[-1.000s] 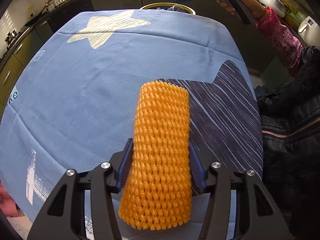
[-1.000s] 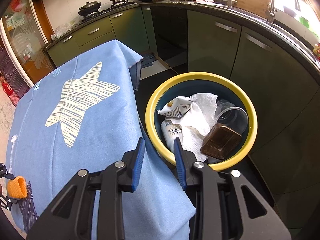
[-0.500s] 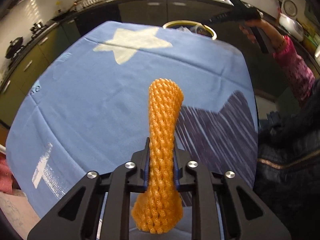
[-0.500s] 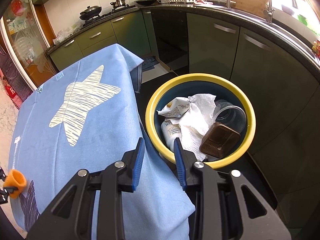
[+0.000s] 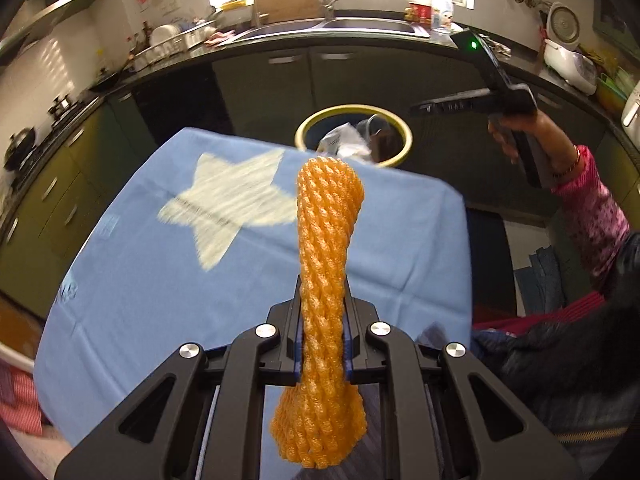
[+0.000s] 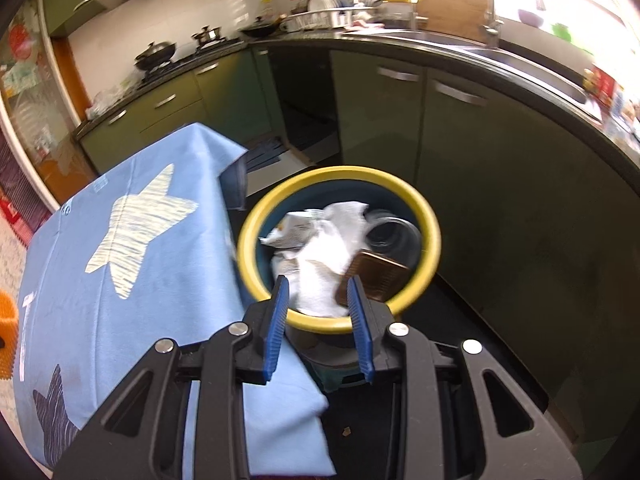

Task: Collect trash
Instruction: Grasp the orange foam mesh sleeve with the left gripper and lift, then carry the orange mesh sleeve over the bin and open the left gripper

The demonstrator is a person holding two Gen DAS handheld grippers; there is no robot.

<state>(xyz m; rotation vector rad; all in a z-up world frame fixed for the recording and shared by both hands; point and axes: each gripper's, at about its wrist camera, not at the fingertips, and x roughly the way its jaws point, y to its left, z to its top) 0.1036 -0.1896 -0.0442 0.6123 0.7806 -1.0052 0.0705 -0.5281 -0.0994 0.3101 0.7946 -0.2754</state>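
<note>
My left gripper (image 5: 322, 320) is shut on an orange foam net sleeve (image 5: 326, 240), squeezed at its middle and held above the blue star tablecloth (image 5: 248, 272). The sleeve shows at the left edge of the right wrist view (image 6: 7, 332). The yellow-rimmed trash bin (image 5: 394, 156) stands on the floor beyond the table's far edge. My right gripper (image 6: 320, 304) is open and empty, just above the bin's near rim (image 6: 340, 322). The bin holds white paper (image 6: 320, 276), a brown container (image 6: 376, 276) and a clear cup (image 6: 394, 234).
Dark green kitchen cabinets (image 6: 500, 160) with a black counter curve behind the bin. A sink (image 5: 360, 26) and dish rack (image 5: 176, 38) sit on the counter. The person's pink sleeve (image 5: 592, 216) and the right gripper's body (image 5: 492, 96) are at the right of the left wrist view.
The left gripper shut on the orange sleeve, lifted it off the table and moved it toward the bin. The right gripper tilted up and stayed open over the bin's rim.
</note>
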